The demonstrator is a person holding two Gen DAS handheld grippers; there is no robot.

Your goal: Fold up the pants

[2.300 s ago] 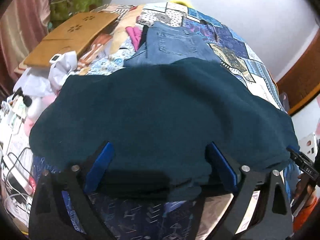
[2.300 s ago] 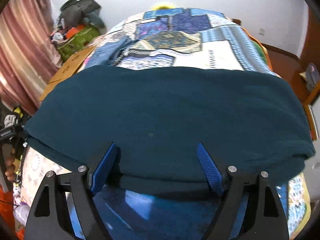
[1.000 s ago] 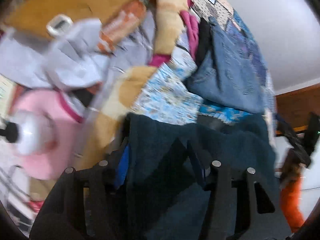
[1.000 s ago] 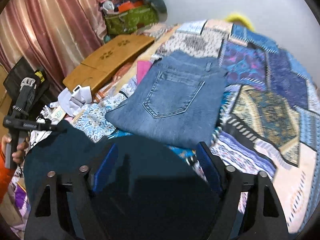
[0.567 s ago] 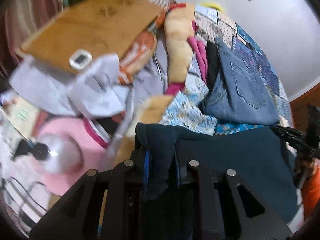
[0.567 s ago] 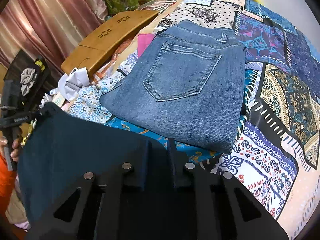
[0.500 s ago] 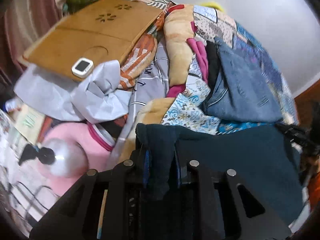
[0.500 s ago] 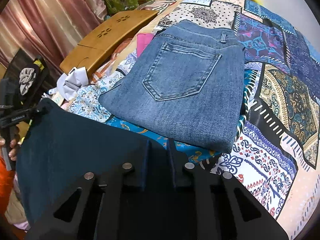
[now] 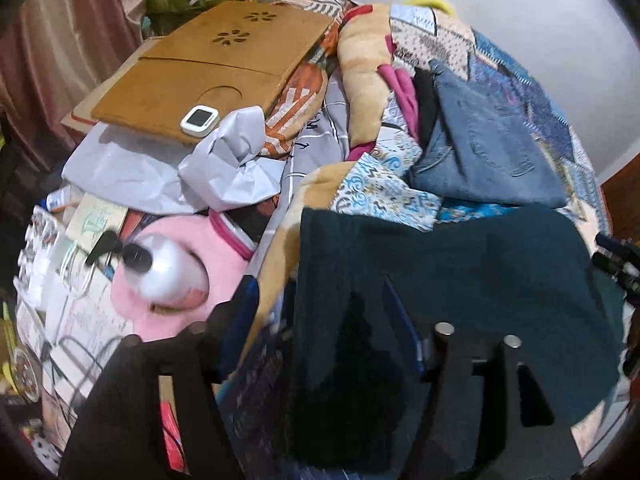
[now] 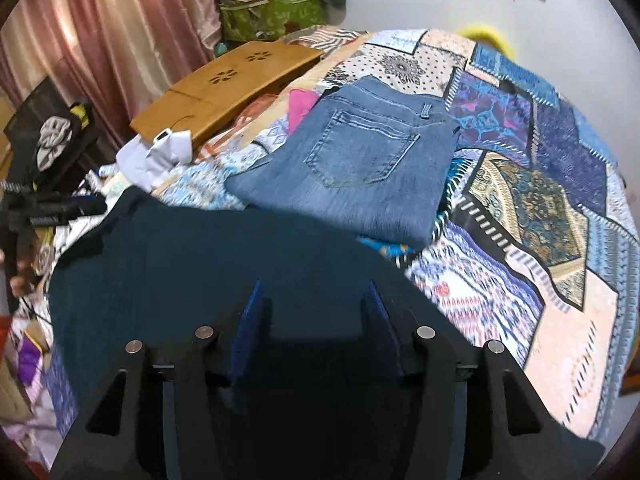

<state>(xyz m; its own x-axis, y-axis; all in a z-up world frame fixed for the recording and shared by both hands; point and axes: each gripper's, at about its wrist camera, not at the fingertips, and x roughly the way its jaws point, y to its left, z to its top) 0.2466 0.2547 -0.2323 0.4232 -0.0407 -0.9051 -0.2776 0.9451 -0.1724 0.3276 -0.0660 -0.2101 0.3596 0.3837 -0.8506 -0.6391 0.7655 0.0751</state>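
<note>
The dark teal pants (image 9: 480,276) lie folded on the patchwork bedspread (image 10: 528,208), at the near edge of the bed; they also fill the near left of the right wrist view (image 10: 192,264). My left gripper (image 9: 324,312) is open, its jaws apart on either side of the pants' left edge, with cloth lying between them. My right gripper (image 10: 312,304) is open over the pants' right part, its blue pads apart with cloth between them. The left gripper also shows at the far left of the right wrist view (image 10: 52,212).
Folded blue jeans (image 10: 360,164) lie just beyond the teal pants. A wooden lap desk (image 9: 208,68), crumpled white paper (image 9: 224,168), a pink item (image 9: 180,268) and other clutter sit to the left. Pink curtains (image 10: 92,40) hang at the left.
Both grippers were shut on the teal pants half a second ago; both have opened and let go. The pants now rest on the bed beside the jeans.
</note>
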